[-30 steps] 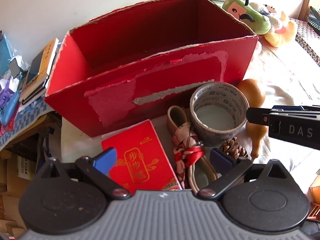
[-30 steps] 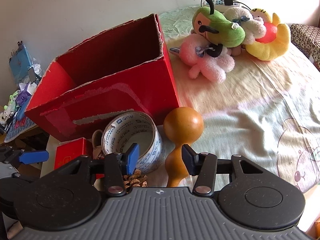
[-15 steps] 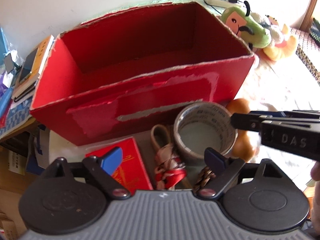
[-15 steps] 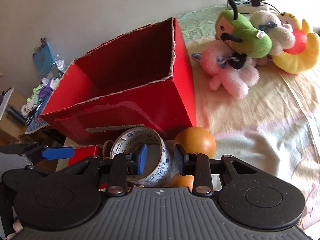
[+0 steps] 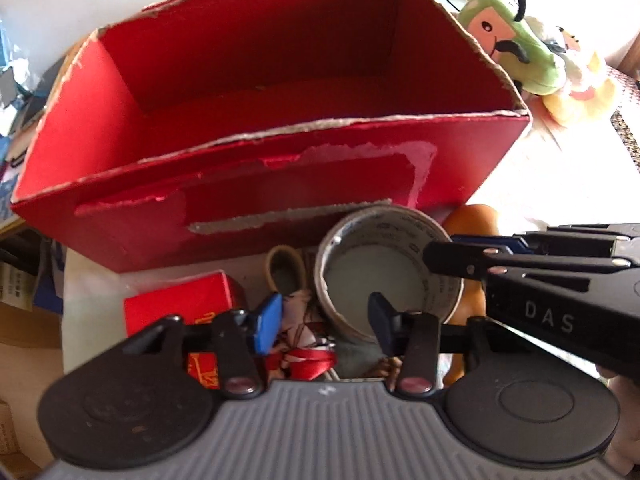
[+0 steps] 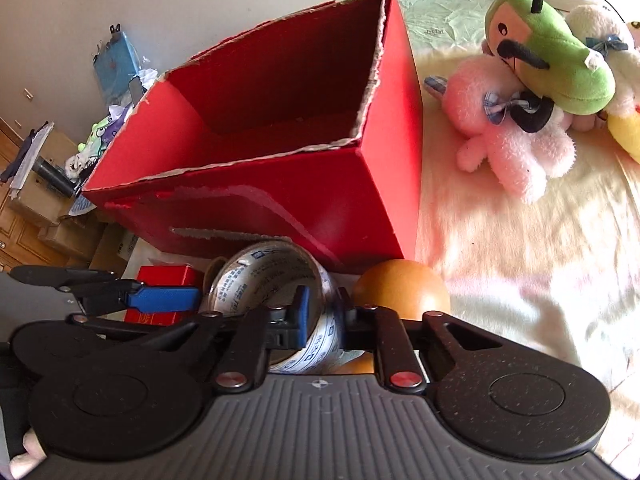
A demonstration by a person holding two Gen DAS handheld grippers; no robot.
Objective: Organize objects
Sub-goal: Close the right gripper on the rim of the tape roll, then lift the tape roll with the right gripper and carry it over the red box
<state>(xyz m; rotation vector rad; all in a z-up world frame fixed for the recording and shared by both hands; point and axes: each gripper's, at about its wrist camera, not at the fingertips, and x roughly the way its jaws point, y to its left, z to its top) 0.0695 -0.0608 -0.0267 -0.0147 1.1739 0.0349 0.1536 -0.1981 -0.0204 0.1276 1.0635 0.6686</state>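
Two grippers meet at the tape roll before the red cardboard box: your right gripper clamps the roll's wall. Your left gripper is closing around a red-ribboned bundle, pads not yet touching.

Two handheld grippers, left gripper and right gripper: ribbed grey bodies, black round hubs on either side, black linkage arms with red-tinted pivot screws, blue pads on black fingers, white "DAS" lettering along right gripper's black side
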